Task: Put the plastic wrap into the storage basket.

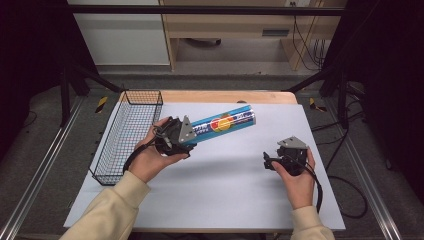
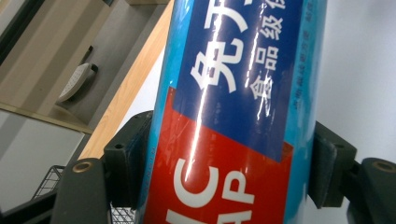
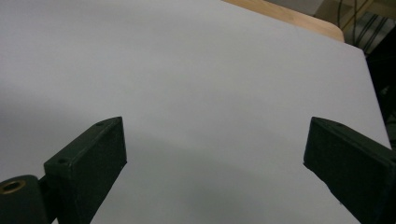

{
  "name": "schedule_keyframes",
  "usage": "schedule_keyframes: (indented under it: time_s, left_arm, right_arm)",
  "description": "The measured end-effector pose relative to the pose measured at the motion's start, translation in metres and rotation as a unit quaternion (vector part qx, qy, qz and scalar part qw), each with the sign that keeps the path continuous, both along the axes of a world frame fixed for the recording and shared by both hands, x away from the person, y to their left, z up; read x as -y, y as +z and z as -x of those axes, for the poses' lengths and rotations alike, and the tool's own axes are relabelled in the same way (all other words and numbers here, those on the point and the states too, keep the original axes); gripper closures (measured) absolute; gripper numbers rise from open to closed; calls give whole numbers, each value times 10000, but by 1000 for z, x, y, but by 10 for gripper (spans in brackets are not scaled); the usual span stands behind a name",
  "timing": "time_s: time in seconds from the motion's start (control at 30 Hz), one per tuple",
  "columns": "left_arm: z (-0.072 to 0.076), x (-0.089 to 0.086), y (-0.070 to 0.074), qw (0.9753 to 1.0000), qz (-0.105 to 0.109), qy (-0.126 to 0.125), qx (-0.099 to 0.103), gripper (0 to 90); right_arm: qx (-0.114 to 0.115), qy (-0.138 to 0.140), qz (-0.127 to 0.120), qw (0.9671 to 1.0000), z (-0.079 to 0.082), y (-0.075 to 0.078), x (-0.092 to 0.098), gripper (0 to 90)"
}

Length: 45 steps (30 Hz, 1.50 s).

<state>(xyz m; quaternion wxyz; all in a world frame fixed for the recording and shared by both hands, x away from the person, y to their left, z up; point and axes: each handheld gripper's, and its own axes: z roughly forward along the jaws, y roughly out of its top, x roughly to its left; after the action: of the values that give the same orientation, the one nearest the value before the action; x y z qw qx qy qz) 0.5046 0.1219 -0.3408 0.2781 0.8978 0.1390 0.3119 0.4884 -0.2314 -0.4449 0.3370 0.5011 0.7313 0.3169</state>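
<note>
One glossy blue tube [image 1: 223,122], red-banded with white Chinese characters and letters "C" and "AP", sits clamped in the left gripper [image 2: 229,172]; the right gripper [image 3: 215,158] gapes empty.

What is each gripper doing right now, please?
Left gripper: shut on the blue tube.
Right gripper: open, holding nothing.

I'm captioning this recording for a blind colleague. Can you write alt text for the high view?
The person's left gripper is shut on a blue tube with a red-orange label, holding it beside a black wire basket at the table's left edge. The right gripper is held apart over the white sheet, jaws open and holding nothing.
</note>
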Motion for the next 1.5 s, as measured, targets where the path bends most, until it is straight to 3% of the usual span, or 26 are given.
schedule_keyframes:
  time_s: [0.1,0.23,0.53,0.87,1.27,1.37,1.4,1.43,1.5]
  left_arm:
    - [0,-1,5,10000,30,24,14,281]
    - [1,-3,15,9999,69,105,49,282]
    - [12,-3,32,9993,31,325,179,283]
    - [35,-9,39,9977,-141,603,284,285]
    - [33,-21,40,9963,-176,792,294,286]
    - [31,-24,40,9965,-205,729,357,286]
    - [33,-25,39,9960,-169,842,260,287]
    - [34,-28,40,9954,-213,861,352,287]
    - [37,-33,40,9945,-214,986,284,288]
  right_arm:
    - [32,-130,24,9999,4,-2,1,62]
    - [159,-340,-127,9992,9,-6,8,59]
    - [93,-544,-279,9981,13,-7,18,61]
    - [131,-611,-313,9976,19,-5,24,57]
    - [103,-660,-376,9971,18,-6,27,57]
    - [111,-669,-363,9970,19,-6,27,57]
    - [128,-662,-381,9970,19,-5,27,57]
    - [128,-662,-381,9970,19,-5,27,57]
    - [128,-666,-363,9970,19,-5,27,57]
